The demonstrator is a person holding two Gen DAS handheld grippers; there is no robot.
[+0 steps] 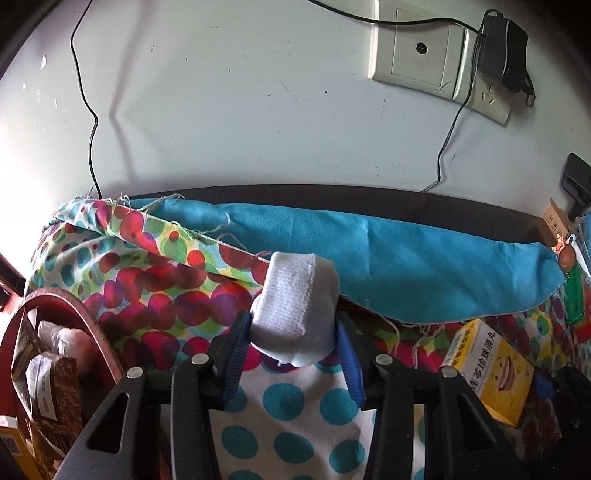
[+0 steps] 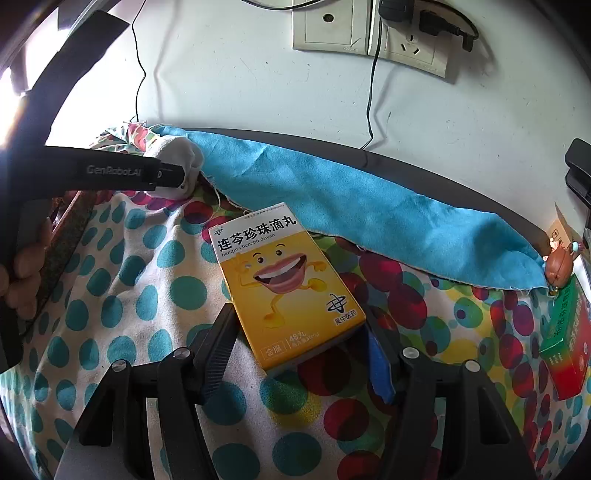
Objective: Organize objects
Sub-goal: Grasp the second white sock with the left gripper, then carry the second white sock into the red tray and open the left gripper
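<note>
- L gripper (image 1: pixel 295 341): a rolled white sock (image 1: pixel 295 306) sits between its fingers; the L blue pad (image 1: pixel 236 354) touches the roll's side, the R pad is just beside it. Can't tell if it's a firm pinch.
- Sock lies on the spotted cloth (image 1: pixel 288 413), right at the edge of the turquoise cloth (image 1: pixel 406 258), near the wall (image 1: pixel 240 110).
- R gripper (image 2: pixel 299 350): fingers spread, straddling the near end of the yellow medicine box (image 2: pixel 284 288); the box lies flat on the cloth w/ gaps on both sides, pads not pressing it.
- From the R wrist view, the L gripper is far left, a hand (image 2: pixel 26 273) around its handle, the sock at its tip.
- Container: reddish-brown basket (image 1: pixel 99 332) at L of the L gripper, on the cloth; inside are brown packets, a labelled pack and smth white, crinkled – can't tell what.
- Green-red box (image 2: pixel 569 339) at far R, well apart from the yellow one; small brown charm (image 2: pixel 557 266) just behind it.
- Wall sockets (image 2: pixel 369 29) above, w/ a black adapter (image 1: pixel 502 51) plugged in.
</note>
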